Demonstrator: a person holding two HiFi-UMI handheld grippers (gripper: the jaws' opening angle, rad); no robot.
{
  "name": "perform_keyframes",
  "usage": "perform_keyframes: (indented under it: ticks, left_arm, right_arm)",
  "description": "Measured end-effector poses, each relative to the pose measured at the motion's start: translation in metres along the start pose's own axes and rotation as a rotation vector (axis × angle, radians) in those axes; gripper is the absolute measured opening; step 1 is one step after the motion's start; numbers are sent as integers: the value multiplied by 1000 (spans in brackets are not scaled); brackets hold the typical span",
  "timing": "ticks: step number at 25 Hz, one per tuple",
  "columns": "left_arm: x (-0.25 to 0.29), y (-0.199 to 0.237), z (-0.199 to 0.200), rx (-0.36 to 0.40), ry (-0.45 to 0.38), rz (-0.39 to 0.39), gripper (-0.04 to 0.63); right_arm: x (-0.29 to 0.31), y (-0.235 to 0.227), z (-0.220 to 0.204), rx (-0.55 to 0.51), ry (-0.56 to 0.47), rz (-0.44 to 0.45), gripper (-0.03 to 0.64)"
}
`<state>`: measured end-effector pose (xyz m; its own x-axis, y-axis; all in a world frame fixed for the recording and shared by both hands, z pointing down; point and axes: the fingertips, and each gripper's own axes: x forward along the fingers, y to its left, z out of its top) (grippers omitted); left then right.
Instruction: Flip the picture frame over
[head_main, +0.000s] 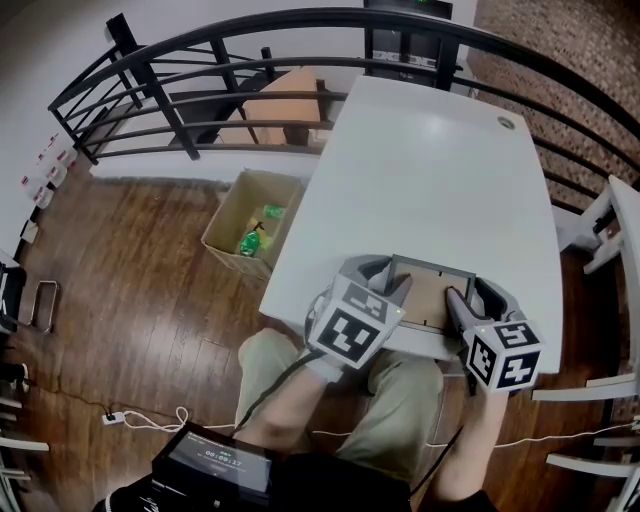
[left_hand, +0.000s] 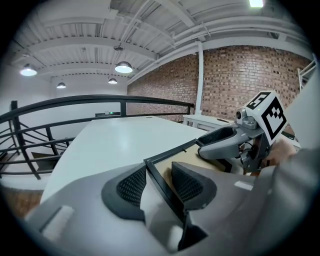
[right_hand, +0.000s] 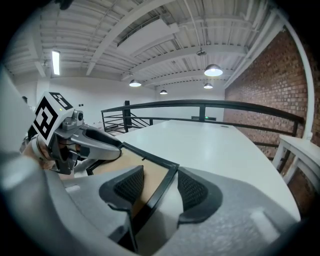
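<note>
Up close, two tools: left hand-held gripper (head_main: 385, 278) and right hand-held gripper (head_main: 475, 297), jaws apart, each straddling a side rail of the one picture frame (head_main: 430, 290). It's lying backing-up, lower centre, at the tabletop (head_main: 430, 170) edge.

Readable text: none that holds up.
Screen (head_main: 215, 462) at the bottom edge of the head view shows a row of pale digits, too small to make out. The cube (head_main: 352, 330) on the left gripper (head_main: 384, 277) and the cube (head_main: 505, 357) on the right gripper (head_main: 475, 297) carry black-and-white square code patterns only, no letters or numbers. Green packets (head_main: 250, 240) in the cardboard box (head_main: 228, 215): print too small. Round mark (head_main: 506, 122) at the table's (head_main: 430, 170) far corner: illegible.
</note>
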<state>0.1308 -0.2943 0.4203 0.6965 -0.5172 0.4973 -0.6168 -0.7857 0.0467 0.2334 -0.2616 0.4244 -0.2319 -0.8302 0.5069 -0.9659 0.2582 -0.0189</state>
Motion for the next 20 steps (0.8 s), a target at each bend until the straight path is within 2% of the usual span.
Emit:
perform_keyframes:
  ticks: [9, 14, 16, 20]
  left_arm:
    - [6, 0, -6, 41, 36, 43, 168]
    - [10, -3, -13, 147, 76, 87, 164]
    - [11, -5, -15, 194, 80, 101, 133]
    - [13, -6, -15, 207, 75, 102, 127]
  right_arm:
    - [4, 1, -4, -47, 26, -44, 201]
    - [9, 6, -7, -133, 65, -73, 188]
    - [10, 8, -8, -178, 69, -80, 157]
    - [10, 8, -7, -199, 59, -86, 151]
